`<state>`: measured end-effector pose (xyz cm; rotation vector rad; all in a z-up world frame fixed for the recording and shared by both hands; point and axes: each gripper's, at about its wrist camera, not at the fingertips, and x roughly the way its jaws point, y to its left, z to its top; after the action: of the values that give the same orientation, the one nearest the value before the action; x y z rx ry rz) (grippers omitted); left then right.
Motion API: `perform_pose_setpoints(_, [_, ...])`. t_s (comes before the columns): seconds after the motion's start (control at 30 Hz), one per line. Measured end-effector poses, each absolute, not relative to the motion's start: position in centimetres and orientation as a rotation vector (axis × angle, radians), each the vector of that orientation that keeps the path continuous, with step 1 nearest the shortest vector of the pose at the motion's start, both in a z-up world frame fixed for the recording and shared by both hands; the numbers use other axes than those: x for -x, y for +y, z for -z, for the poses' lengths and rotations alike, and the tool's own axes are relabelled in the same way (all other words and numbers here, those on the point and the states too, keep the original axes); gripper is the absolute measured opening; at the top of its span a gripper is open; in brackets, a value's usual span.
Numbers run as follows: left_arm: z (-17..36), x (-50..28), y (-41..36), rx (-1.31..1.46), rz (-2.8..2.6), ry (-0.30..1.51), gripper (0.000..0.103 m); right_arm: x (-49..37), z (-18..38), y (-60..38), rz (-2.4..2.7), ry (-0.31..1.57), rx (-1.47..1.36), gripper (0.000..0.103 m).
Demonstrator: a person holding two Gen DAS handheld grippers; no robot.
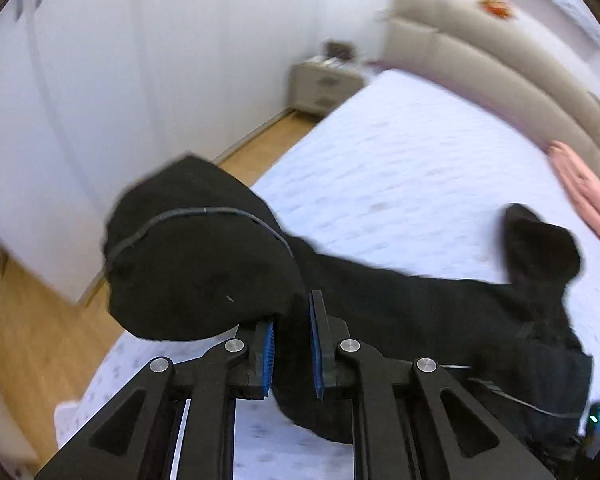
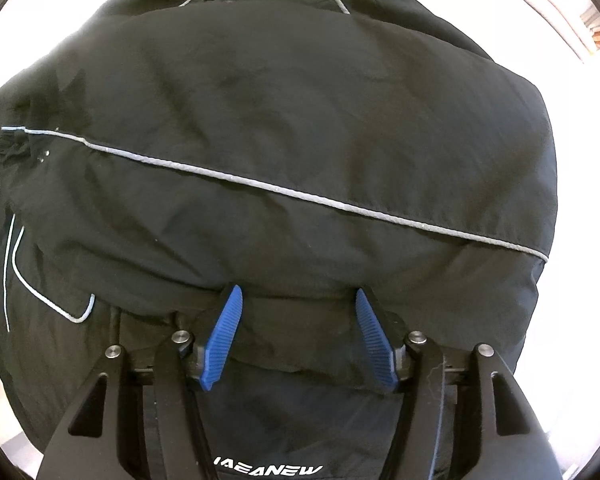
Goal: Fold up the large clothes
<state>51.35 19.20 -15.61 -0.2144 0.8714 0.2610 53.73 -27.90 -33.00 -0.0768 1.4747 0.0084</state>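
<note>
A large black jacket (image 1: 420,304) with thin grey piping lies across a white patterned bed (image 1: 400,168). My left gripper (image 1: 292,312) is shut on a bunched part of the jacket, which bulges up over the left finger; the blue pads (image 1: 268,352) stand a little apart with cloth between them. In the right wrist view the jacket (image 2: 284,120) fills the frame. My right gripper (image 2: 298,300) is open, its blue pads (image 2: 224,336) wide apart against a fold of the jacket, with cloth lying between them.
A padded beige headboard (image 1: 480,64) runs along the far side of the bed. A pink garment (image 1: 584,188) lies at the bed's right edge. A bedside cabinet (image 1: 320,84), white wardrobe doors (image 1: 80,100) and a wooden floor (image 1: 40,340) are at the left.
</note>
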Motion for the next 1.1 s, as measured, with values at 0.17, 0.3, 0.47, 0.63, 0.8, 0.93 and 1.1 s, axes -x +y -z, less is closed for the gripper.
perform_pose_setpoints(0.17, [12.1,-51.2,9.5,0.077,-0.077,0.798,0.014,-53.8,32.5,-29.0,-0.039,1.483,0.040,0.065])
perform_pose_setpoints(0.3, [12.1,-49.4,-0.5,-0.108,0.093,0.776,0.014,-53.5,31.2,-31.4,-0.088,1.480,-0.080,0.065])
perform_pose_setpoints(0.47, [17.0,-46.7,-11.5,-0.307,0.315,0.832,0.016,-52.0,29.7,-35.4,-0.086,1.458,-0.177,0.065])
perform_pose_setpoints(0.63, [25.7,-45.9,-16.6,-0.378,0.431,1.086,0.042,-50.5,29.2,-39.2,-0.079,1.454,-0.208,0.065])
perform_pose_setpoints(0.8, [25.9,-45.6,-15.3,-0.292,0.439,1.150,0.058,-49.9,27.3,-41.6,-0.142,1.379,-0.266,0.065])
perform_pose_setpoints(0.93, [24.7,-45.8,-13.5,-0.239,0.371,1.149,0.063,-50.6,26.0,-41.6,-0.202,1.321,-0.342,0.070])
perform_pose_setpoints(1.1, [24.1,-46.8,-11.3,-0.185,0.287,1.159,0.063,-53.1,28.7,-43.8,-0.167,1.330,-0.459,0.070])
